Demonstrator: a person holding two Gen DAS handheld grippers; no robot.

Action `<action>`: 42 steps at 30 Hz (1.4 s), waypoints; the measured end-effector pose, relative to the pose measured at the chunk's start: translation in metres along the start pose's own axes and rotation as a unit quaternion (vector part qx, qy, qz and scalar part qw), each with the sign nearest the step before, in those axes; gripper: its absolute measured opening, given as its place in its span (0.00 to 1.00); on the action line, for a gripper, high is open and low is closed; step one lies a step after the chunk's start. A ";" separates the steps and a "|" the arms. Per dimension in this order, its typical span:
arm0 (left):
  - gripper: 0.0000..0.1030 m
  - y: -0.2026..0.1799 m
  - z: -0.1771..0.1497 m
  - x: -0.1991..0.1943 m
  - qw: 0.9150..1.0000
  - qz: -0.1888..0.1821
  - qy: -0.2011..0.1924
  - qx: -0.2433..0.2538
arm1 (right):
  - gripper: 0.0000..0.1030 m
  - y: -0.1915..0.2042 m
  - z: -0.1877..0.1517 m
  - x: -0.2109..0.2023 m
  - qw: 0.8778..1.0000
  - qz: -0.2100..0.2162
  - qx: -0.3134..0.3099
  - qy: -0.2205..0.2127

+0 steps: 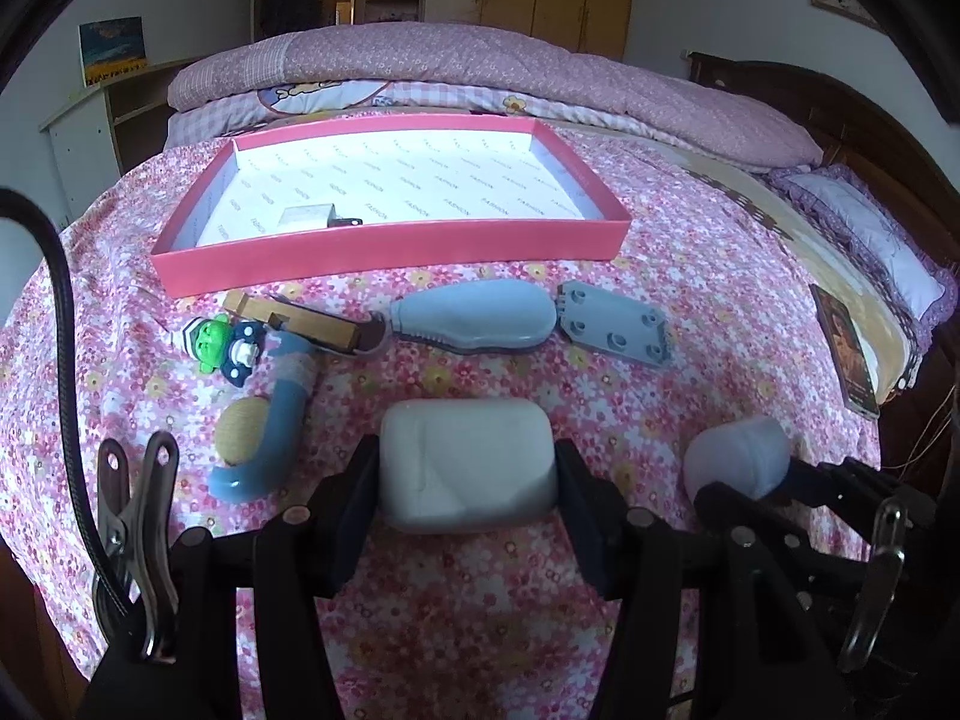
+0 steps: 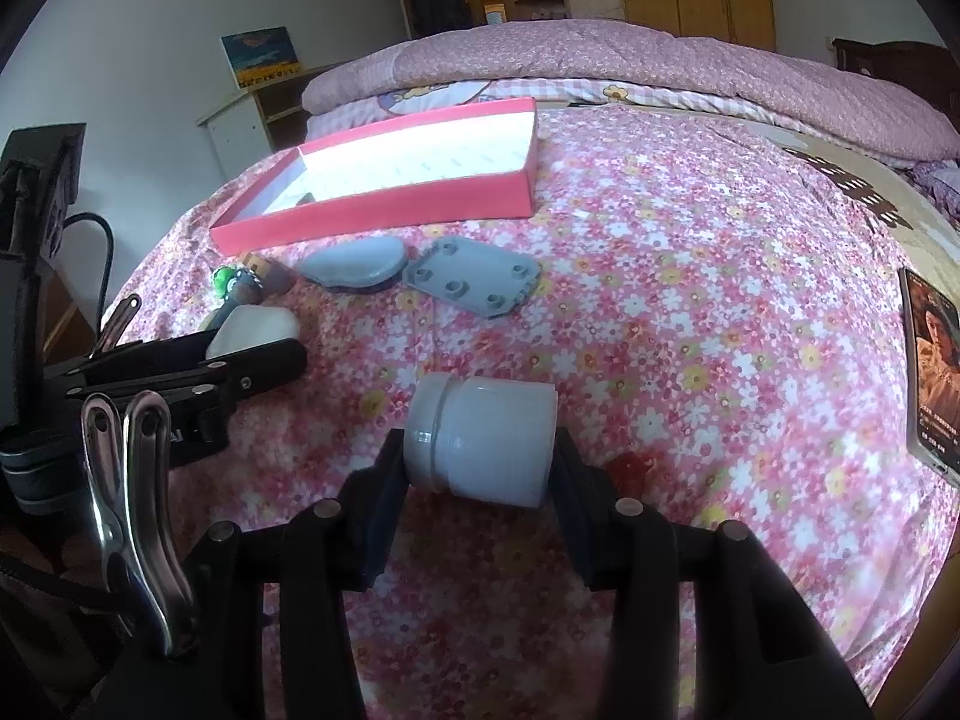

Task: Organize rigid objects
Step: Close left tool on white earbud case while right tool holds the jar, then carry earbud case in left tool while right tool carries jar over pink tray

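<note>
My left gripper [image 1: 468, 468] is shut on a white rounded case [image 1: 468, 462], its pads pressing both short ends just above the flowered bedspread. My right gripper [image 2: 480, 450] is shut on a white jar [image 2: 480, 441] lying on its side between the pads; that jar [image 1: 738, 456] also shows at the right of the left wrist view. A pink tray [image 1: 390, 246] with a white printed floor lies further back on the bed, and a small white plug [image 1: 312, 217] rests in it. The tray [image 2: 372, 216] sits far left in the right wrist view.
Between the tray and my grippers lie a wooden clip [image 1: 294, 321], a green and blue pacifier [image 1: 222, 348], a blue curved handle with a round brush [image 1: 270, 426], a blue-grey shaver body [image 1: 474, 315] and a grey studded plate [image 1: 615, 324]. A phone [image 2: 930, 366] lies at the right. Folded quilts [image 1: 480, 78] are behind.
</note>
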State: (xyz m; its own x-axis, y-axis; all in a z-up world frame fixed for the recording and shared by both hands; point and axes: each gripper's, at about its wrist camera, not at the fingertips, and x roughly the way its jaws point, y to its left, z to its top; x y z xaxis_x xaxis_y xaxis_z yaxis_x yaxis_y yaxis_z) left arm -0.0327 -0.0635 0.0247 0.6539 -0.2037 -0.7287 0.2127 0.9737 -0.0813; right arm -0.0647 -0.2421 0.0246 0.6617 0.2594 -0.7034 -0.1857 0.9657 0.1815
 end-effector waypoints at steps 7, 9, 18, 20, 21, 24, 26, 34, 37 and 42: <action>0.58 0.011 0.003 -0.011 1.000 0.002 -0.008 -0.009 | 0.44 0.003 0.000 -0.003 1.000 0.017 0.006 0.001; 0.58 0.014 0.005 -0.014 1.000 0.004 -0.010 -0.011 | 0.44 0.005 0.001 -0.004 1.000 0.023 0.008 0.001; 0.58 0.024 0.014 -0.024 1.000 0.009 -0.015 -0.015 | 0.44 0.014 0.012 -0.009 0.999 0.053 0.007 -0.006; 0.58 0.025 0.017 -0.025 1.000 0.010 -0.016 -0.011 | 0.44 0.015 0.016 -0.010 0.998 0.055 0.005 -0.009; 0.58 0.026 0.020 -0.026 1.000 0.011 -0.018 -0.008 | 0.44 0.016 0.019 -0.011 0.998 0.056 0.003 -0.010; 0.58 0.028 0.026 -0.027 1.000 0.011 -0.022 -0.007 | 0.44 0.020 0.028 -0.012 0.998 0.059 -0.003 -0.012; 0.58 0.031 0.030 -0.027 1.000 0.011 -0.024 -0.008 | 0.44 0.022 0.034 -0.011 0.998 0.059 -0.009 -0.014; 0.58 0.043 0.046 -0.022 1.000 0.019 -0.021 -0.007 | 0.44 0.030 0.056 -0.001 0.998 0.064 -0.025 -0.013; 0.58 0.050 0.056 -0.020 0.999 0.022 -0.022 -0.007 | 0.44 0.033 0.065 0.003 0.997 0.065 -0.028 -0.014; 0.58 0.062 0.071 -0.012 0.999 0.022 -0.025 -0.008 | 0.44 0.036 0.079 0.012 0.998 0.061 -0.029 -0.008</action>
State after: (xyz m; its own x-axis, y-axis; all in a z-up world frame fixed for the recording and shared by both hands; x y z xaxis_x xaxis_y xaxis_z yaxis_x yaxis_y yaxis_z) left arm 0.0242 -0.0076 0.0769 0.6973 -0.1647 -0.6976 0.1711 0.9834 -0.0612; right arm -0.0061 -0.2029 0.0768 0.6427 0.3760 -0.6675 -0.3075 0.9246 0.2248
